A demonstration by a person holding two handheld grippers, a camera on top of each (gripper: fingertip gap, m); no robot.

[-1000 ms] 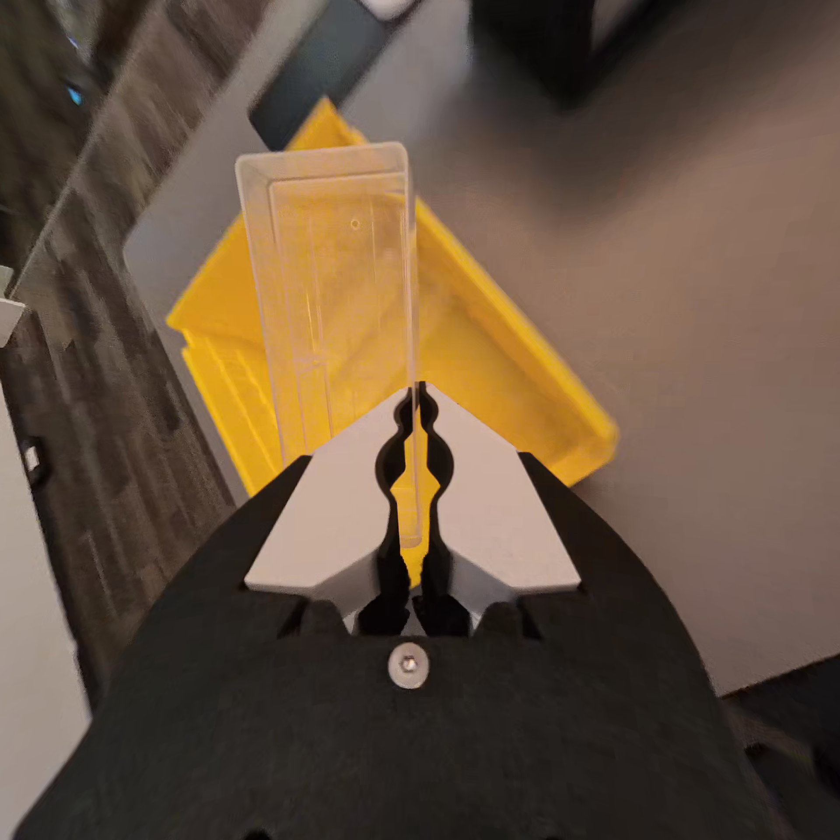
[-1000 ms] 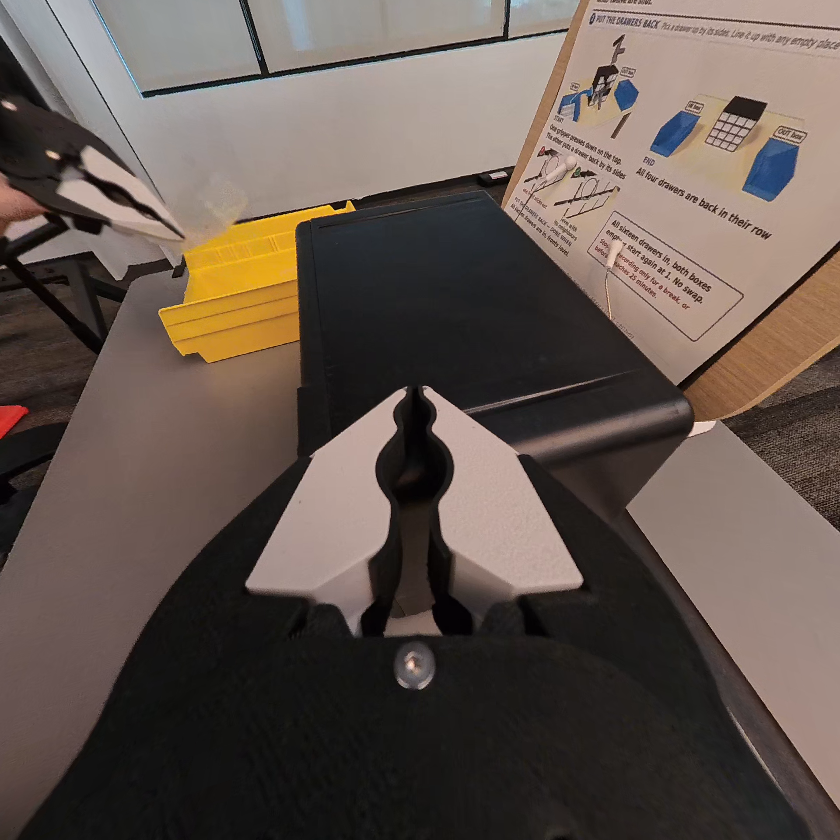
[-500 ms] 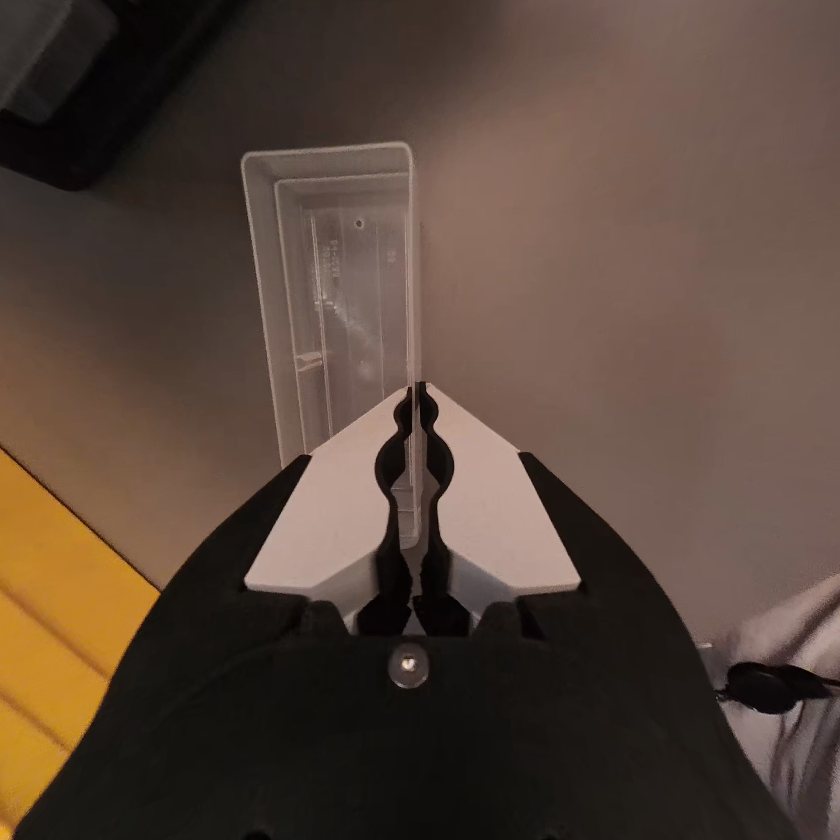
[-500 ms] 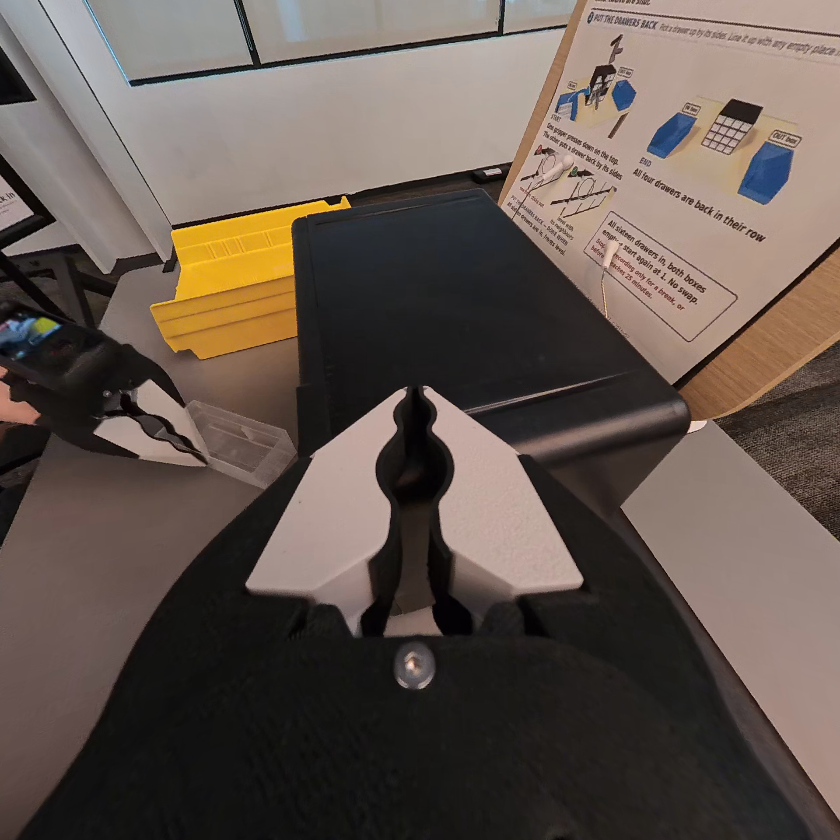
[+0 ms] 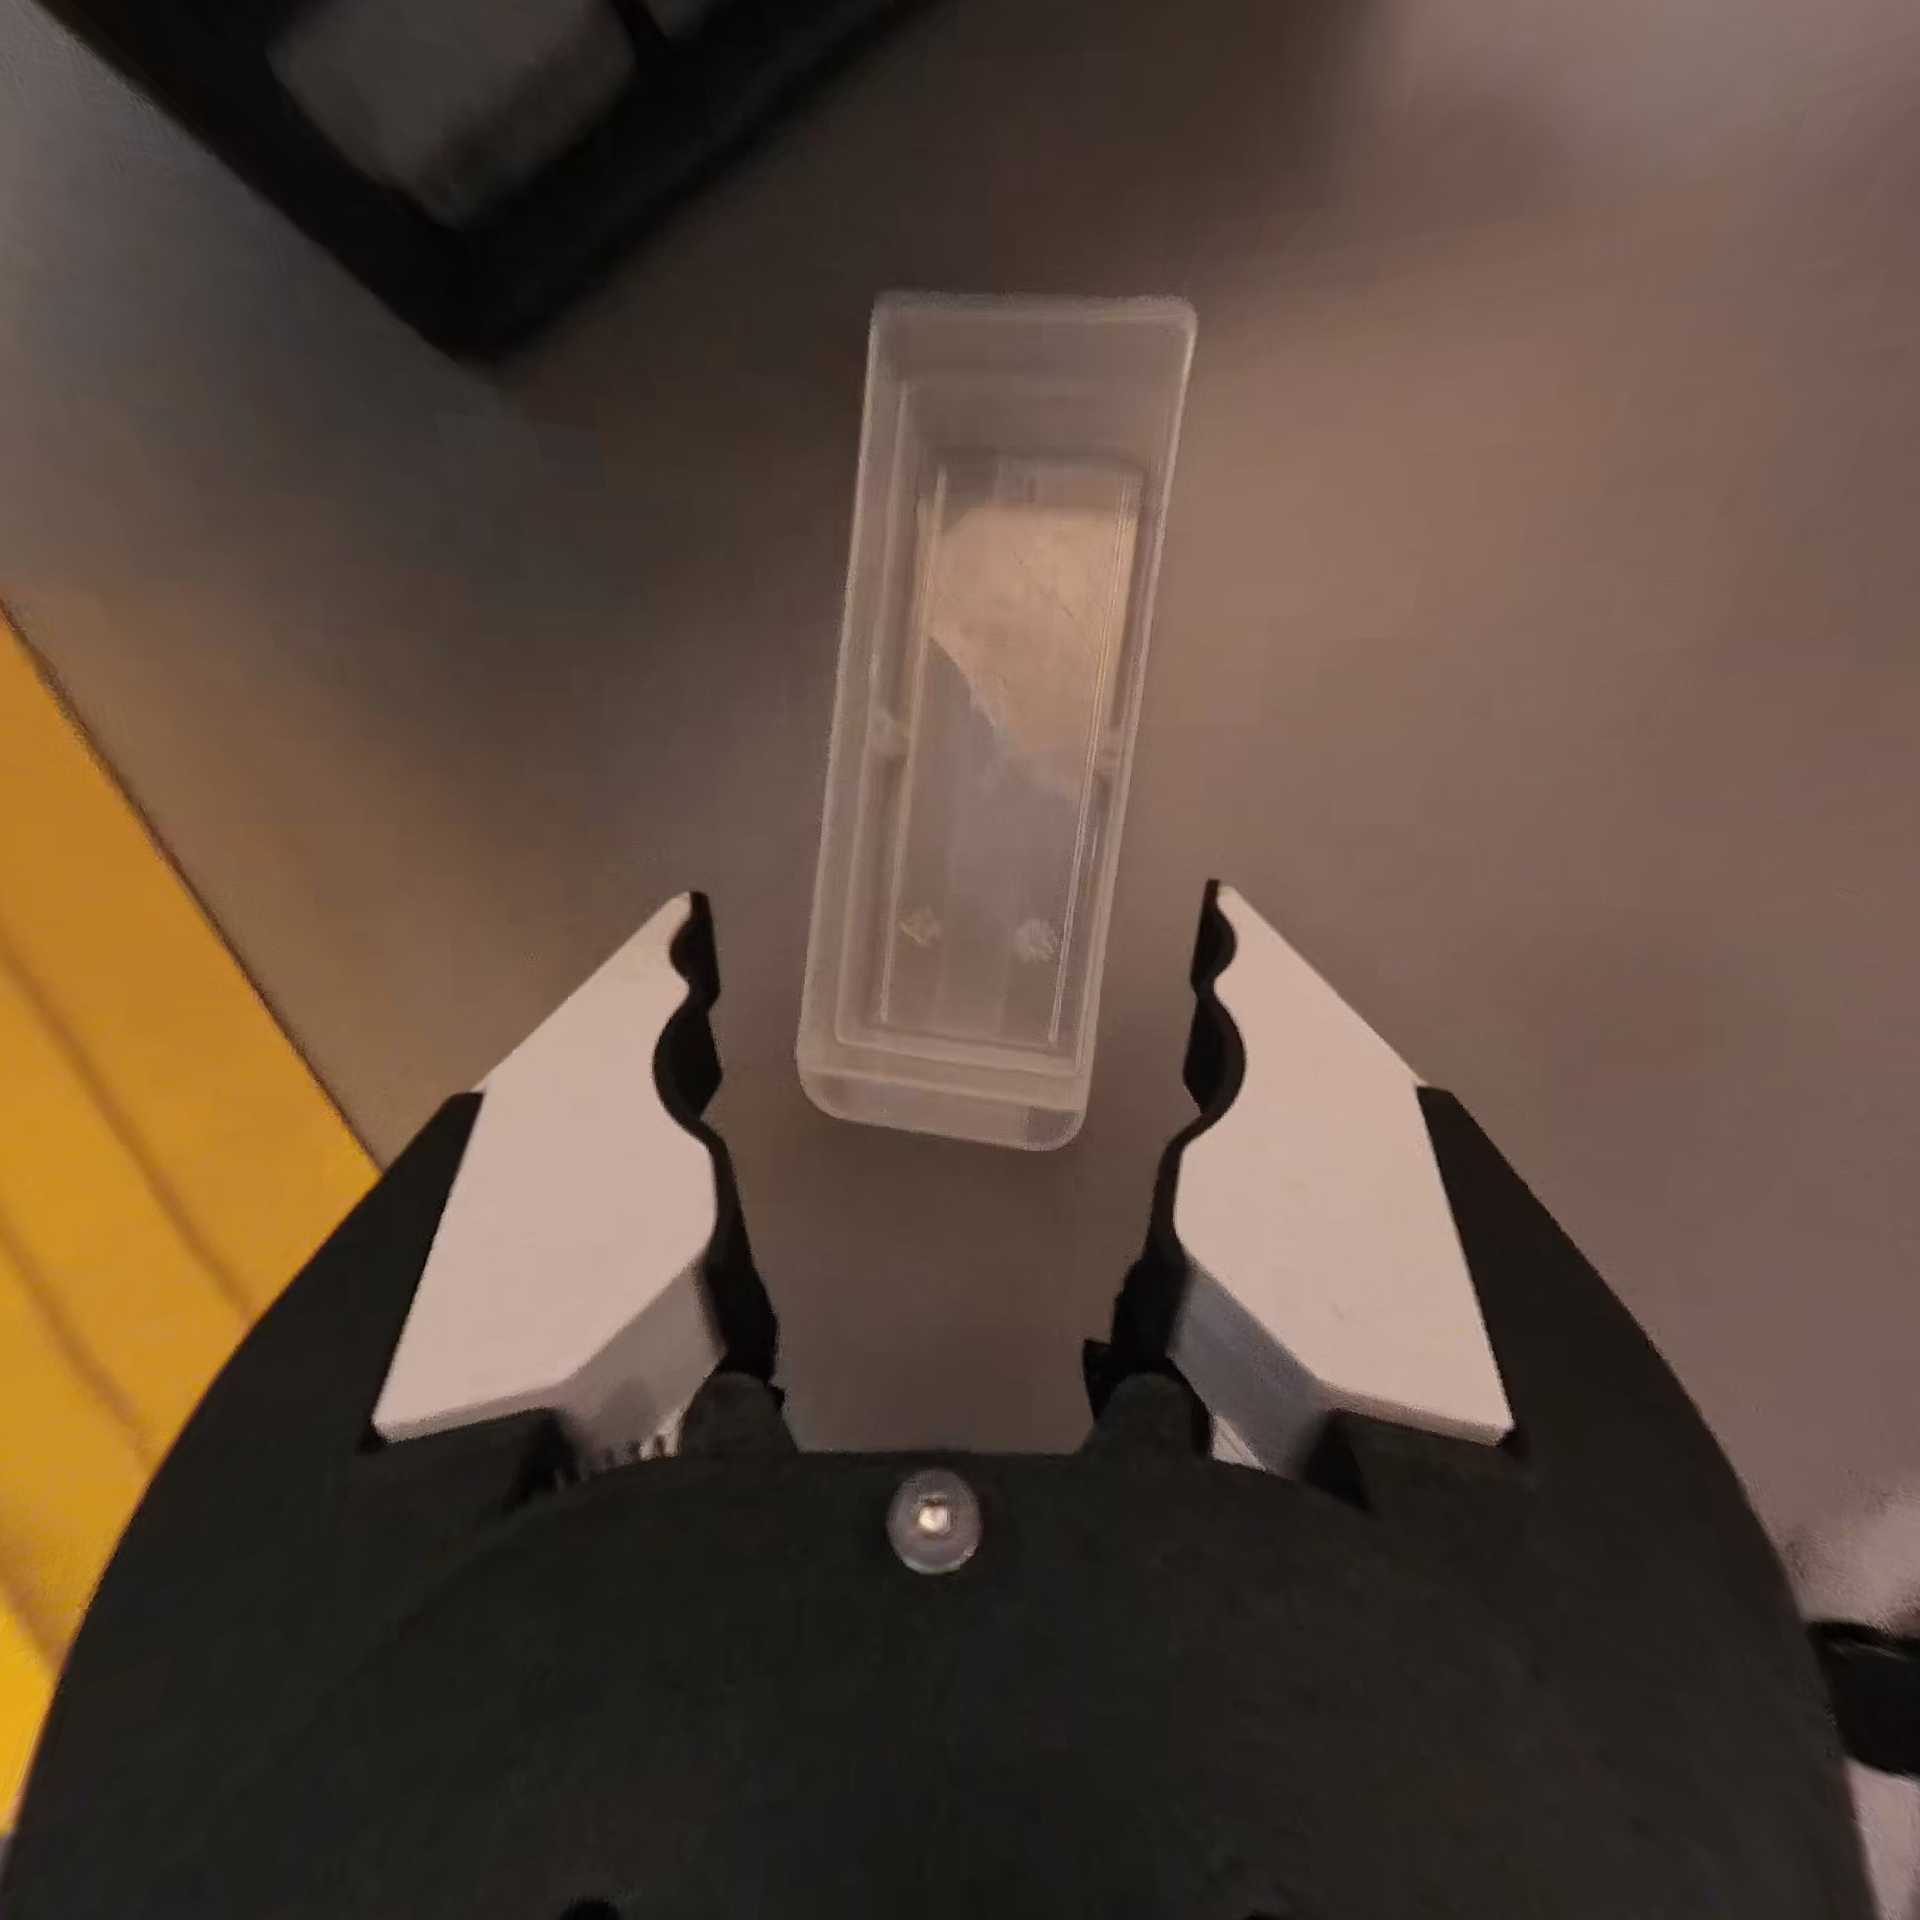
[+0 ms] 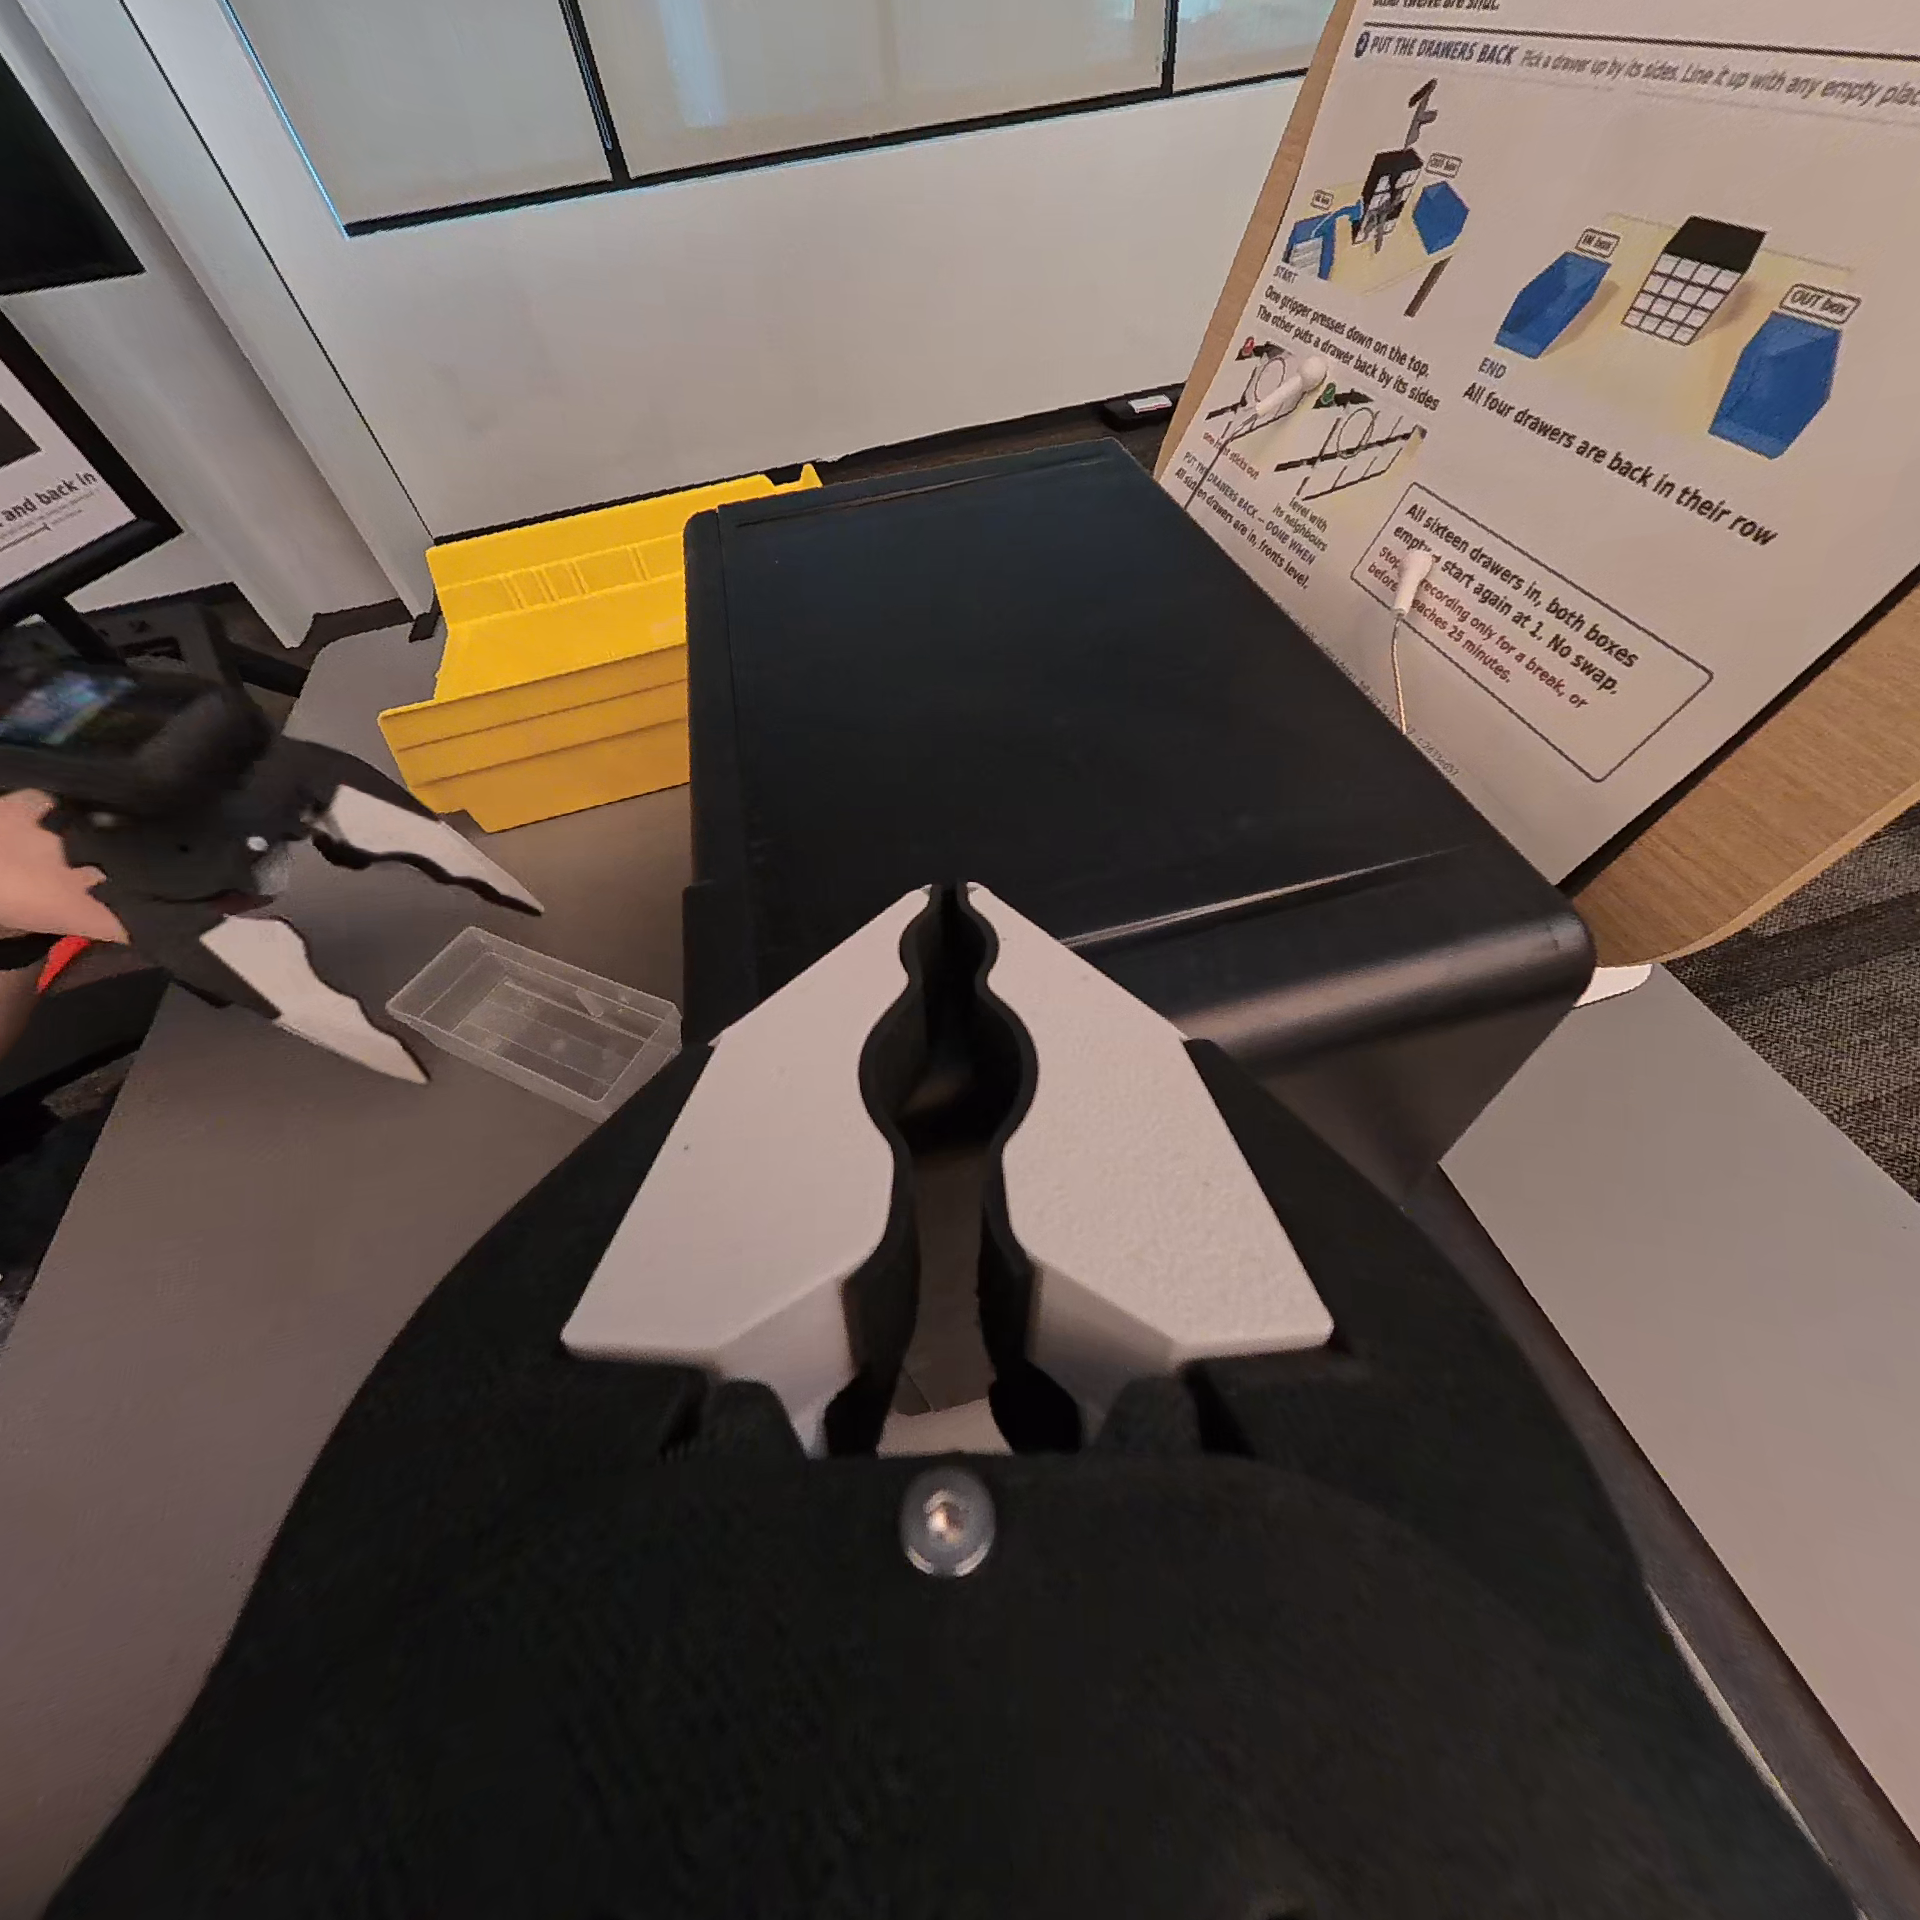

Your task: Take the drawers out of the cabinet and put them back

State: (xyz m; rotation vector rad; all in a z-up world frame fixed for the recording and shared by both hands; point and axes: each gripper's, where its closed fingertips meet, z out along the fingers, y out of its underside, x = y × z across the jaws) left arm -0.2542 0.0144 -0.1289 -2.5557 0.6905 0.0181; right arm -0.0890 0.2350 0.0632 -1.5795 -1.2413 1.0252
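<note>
On the grey desk (image 5: 1507,623), a small clear plastic drawer (image 5: 987,717) lies open side up, just in front of the left claw (image 5: 951,914). That claw is spread wide, its two white fingers (image 5: 582,1174) standing apart on either side of the drawer's near end without touching it. From the right wrist view the same left claw (image 6: 416,977) shows at the left edge, held in a person's hand (image 6: 42,873), tilted down toward the drawer (image 6: 535,1023), which sits just beside the front of the black rectangular plastic cabinet (image 6: 1039,707). A yellow plastic bin (image 6: 561,686) stands behind the drawer, against the cabinet's left side; its edge also fills the left margin of the left wrist view (image 5: 125,1039). The right claw (image 6: 951,894) is closed with nothing between its fingers, its tips poised over the cabinet's near top edge; whether they touch it I cannot tell. An illustrated instruction board (image 6: 1558,416) leans at the cabinet's right.
</note>
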